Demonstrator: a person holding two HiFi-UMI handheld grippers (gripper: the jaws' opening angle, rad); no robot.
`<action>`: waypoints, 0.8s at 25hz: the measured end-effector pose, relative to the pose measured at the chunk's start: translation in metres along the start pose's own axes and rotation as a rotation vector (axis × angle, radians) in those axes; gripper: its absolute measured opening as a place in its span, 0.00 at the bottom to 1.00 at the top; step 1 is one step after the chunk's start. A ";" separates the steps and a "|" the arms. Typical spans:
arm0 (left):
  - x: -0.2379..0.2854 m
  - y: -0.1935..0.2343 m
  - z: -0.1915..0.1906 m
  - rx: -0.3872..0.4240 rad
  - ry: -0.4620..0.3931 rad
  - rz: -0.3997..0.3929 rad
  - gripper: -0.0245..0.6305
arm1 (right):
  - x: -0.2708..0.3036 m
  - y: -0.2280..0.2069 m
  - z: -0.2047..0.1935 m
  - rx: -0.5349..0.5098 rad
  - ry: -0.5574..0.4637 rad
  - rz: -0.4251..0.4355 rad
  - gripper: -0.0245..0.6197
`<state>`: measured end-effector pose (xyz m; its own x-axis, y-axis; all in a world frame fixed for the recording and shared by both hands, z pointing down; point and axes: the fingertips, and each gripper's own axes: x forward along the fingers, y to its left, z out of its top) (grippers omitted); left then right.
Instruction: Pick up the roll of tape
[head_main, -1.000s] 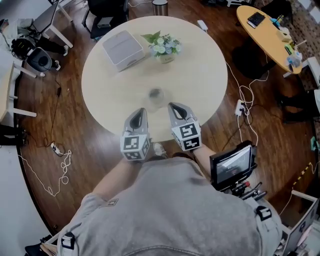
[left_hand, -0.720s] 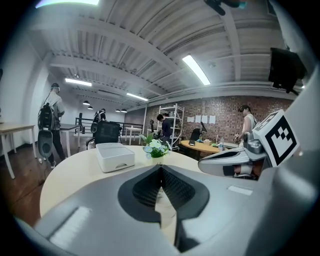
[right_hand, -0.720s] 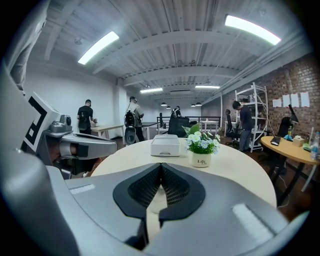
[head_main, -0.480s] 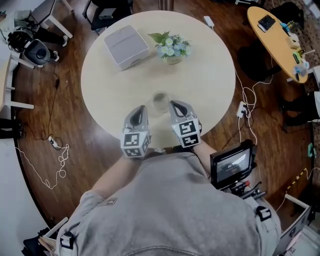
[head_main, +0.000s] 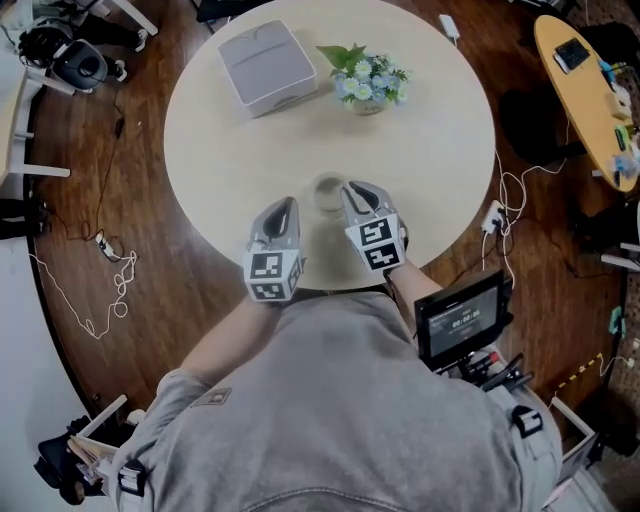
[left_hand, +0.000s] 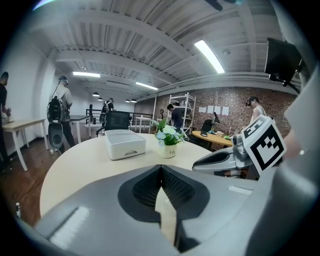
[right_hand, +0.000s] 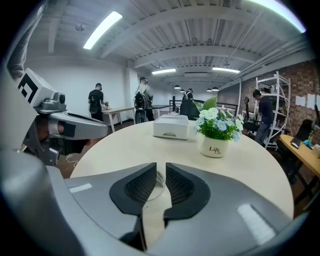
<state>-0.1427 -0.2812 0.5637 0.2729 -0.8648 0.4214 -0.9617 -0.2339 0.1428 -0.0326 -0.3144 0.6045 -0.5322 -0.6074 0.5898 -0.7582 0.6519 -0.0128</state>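
Note:
The roll of tape (head_main: 327, 193) is a clear, see-through ring lying flat on the round beige table (head_main: 430, 140), near its front edge. My right gripper (head_main: 357, 189) is over the table with its tips just right of the roll. In the right gripper view its jaws (right_hand: 160, 168) are opening, a narrow gap between them, and the tape (right_hand: 159, 181) shows on the table through that gap, clear of the pads. My left gripper (head_main: 286, 206) is a little left of and nearer than the roll. Its jaws (left_hand: 160, 169) are shut on nothing.
A white box (head_main: 267, 66) and a pot of flowers (head_main: 368, 80) stand on the far half of the table. A small monitor on a stand (head_main: 460, 320) is by my right side. Cables (head_main: 110, 290) lie on the wooden floor around the table.
Both grippers have moved forward and down over the table's front edge. The right one's tips have come up beside the tape.

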 end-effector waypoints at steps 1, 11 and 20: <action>0.002 0.001 -0.003 -0.003 0.008 0.004 0.04 | 0.005 0.000 -0.003 -0.015 0.014 0.012 0.16; 0.005 0.026 -0.028 -0.049 0.080 0.077 0.04 | 0.063 -0.003 -0.039 -0.102 0.231 0.109 0.40; -0.003 0.045 -0.042 -0.084 0.113 0.146 0.04 | 0.095 0.008 -0.060 -0.192 0.357 0.174 0.38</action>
<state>-0.1858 -0.2706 0.6060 0.1359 -0.8302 0.5407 -0.9872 -0.0673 0.1449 -0.0664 -0.3399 0.7094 -0.4566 -0.3087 0.8344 -0.5674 0.8234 -0.0058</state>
